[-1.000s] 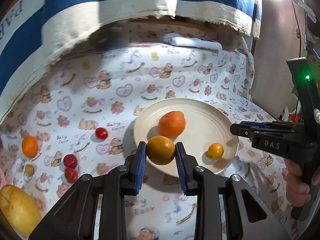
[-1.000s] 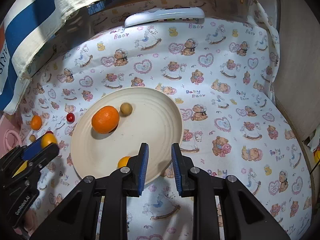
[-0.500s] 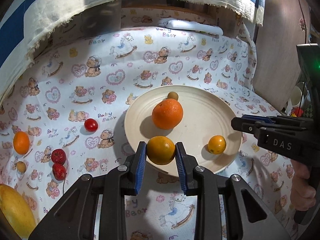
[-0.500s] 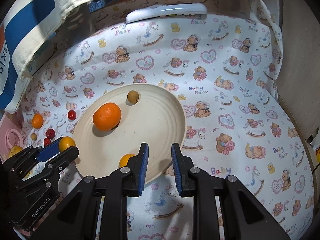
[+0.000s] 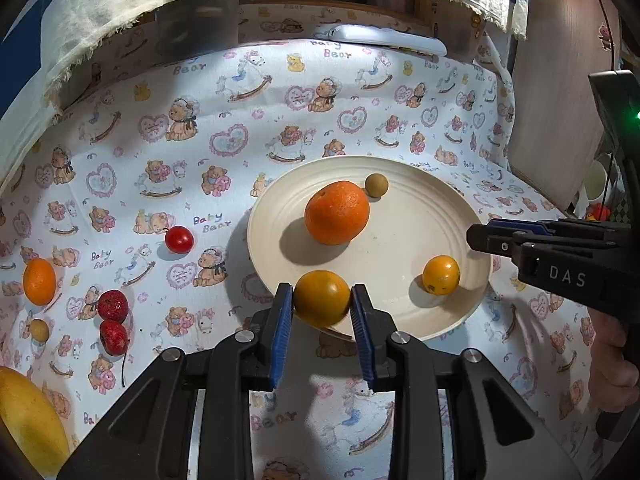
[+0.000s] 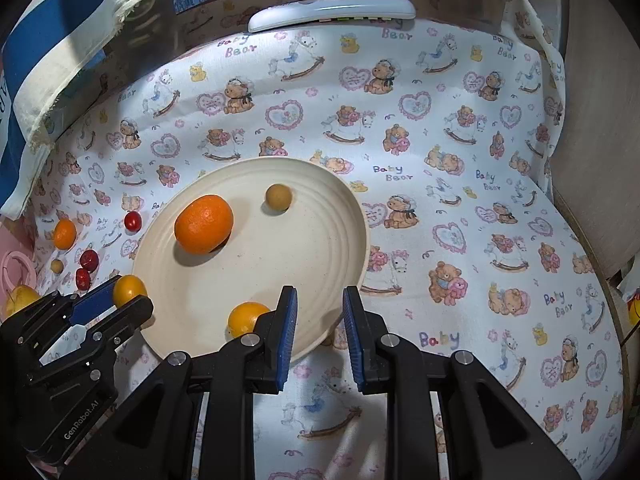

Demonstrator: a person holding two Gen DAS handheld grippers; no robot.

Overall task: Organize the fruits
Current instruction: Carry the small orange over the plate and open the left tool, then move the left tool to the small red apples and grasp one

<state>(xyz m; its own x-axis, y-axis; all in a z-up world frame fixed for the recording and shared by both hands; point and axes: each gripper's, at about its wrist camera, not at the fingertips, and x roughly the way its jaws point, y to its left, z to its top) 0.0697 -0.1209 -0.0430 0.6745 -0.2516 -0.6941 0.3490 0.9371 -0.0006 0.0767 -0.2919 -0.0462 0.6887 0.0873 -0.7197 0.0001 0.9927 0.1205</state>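
My left gripper is shut on a small yellow-orange fruit, held just over the near rim of the cream plate. On the plate lie a big orange, a small brown round fruit and another small yellow-orange fruit. In the right wrist view my right gripper hangs shut and empty over the near edge of the plate. In that view the left gripper with its fruit sits at the plate's left rim. The right gripper pokes in from the right.
Left of the plate on the bear-print cloth lie a cherry tomato, a small orange, two red fruits, a small brown ball and a yellow mango. A white remote lies at the back under a hanging striped cloth.
In the right wrist view the left gripper with its fruit has edged in toward the plate's left rim. The fruits on the plate have stayed put.
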